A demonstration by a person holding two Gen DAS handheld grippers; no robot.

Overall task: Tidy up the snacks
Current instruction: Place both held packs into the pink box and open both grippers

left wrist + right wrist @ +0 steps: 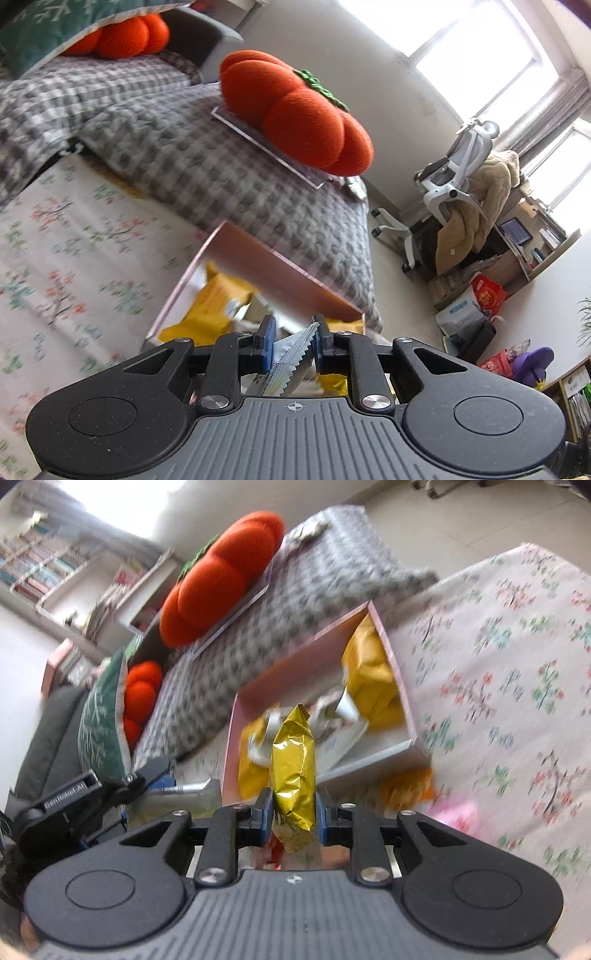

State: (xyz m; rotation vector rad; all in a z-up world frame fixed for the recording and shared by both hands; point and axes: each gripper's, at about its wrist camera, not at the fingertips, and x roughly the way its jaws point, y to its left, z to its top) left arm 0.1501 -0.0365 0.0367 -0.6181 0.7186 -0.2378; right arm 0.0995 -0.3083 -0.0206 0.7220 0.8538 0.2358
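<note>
Your left gripper [293, 345] clamps a silver coconut sachet [291, 354], your right gripper [294, 816] a gold foil packet [293, 764] — both near the pink box [306, 642] at twelve o'clock. Next, I judge: release inside.

My left wrist camera sits just behind my left gripper [293, 341], looking downward over the pink box [295, 280] toward the window and desk chair [454, 177]. My right wrist camera looks past my right gripper [294, 808] into the same box [317, 646] from close above, though blurred. Both views share the box, the orange cushion [295, 110] [218, 579] and the floral cloth [74, 251] [517, 664].
</note>
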